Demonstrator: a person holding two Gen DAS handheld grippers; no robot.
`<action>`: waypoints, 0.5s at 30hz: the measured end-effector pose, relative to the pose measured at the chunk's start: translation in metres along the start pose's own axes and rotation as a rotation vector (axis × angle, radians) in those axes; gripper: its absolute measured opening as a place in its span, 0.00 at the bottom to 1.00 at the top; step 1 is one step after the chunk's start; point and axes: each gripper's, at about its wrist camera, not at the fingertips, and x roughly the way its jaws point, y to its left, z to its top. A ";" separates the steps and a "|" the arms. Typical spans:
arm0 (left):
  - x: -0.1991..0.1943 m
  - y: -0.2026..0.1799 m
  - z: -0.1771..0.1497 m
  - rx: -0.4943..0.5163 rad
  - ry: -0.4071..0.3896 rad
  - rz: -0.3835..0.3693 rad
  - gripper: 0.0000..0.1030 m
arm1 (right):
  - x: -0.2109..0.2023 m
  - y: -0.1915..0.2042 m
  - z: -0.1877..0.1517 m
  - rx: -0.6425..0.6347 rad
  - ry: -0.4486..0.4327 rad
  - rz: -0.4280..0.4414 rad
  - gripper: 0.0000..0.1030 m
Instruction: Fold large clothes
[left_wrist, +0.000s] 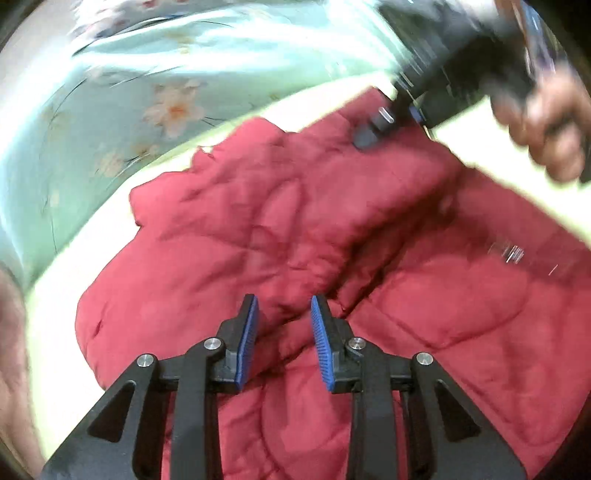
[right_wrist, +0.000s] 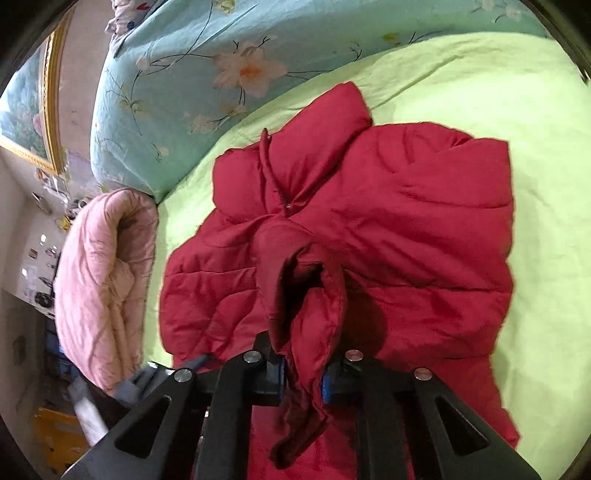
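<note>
Right tongs (right_wrist: 301, 384) are clamped tight on a fold of the red jacket (right_wrist: 388, 229): a rounded flap of fabric, a cuff or collar edge by the look of it, bunches up between the blue pads (right_wrist: 281, 380) and hangs down below them. The rest of the jacket lies spread ahead of those tongs on the green sheet (right_wrist: 535, 147) of the bed, quilted side up, with a sleeve or hood part folded over at the far end and a drawcord (right_wrist: 271, 173) trailing across it.

Left tongs (left_wrist: 284, 339) stand part open above the jacket (left_wrist: 295, 229), blue pads (left_wrist: 248, 343) apart with nothing pinched between them; red fabric shows through the gap, lying below. Whether the tips touch the cloth, I cannot tell. That view is smeared with motion blur.

Far ahead and to the right of the left tongs, the other tool's black body (left_wrist: 454, 74) comes in over the jacket's far edge, with a hand (left_wrist: 546, 125) gripping it.

Beyond the jacket, past both tongs, a blue floral quilt (right_wrist: 229, 70) is piled along the bed's far side. To the left of the right tongs, just off the green sheet, a pink quilt (right_wrist: 103, 280) lies rolled up at the bed's edge. Further left a gold-framed picture (right_wrist: 33, 107) hangs on the wall.
</note>
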 end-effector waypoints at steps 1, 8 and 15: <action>-0.007 0.010 0.002 -0.041 -0.016 -0.019 0.26 | -0.004 0.000 -0.001 -0.008 -0.006 -0.002 0.11; -0.017 0.091 -0.005 -0.324 -0.063 -0.055 0.32 | -0.035 -0.011 -0.001 -0.093 -0.065 -0.124 0.11; 0.014 0.119 -0.003 -0.462 -0.015 -0.061 0.32 | -0.014 -0.042 -0.005 0.053 -0.037 -0.093 0.60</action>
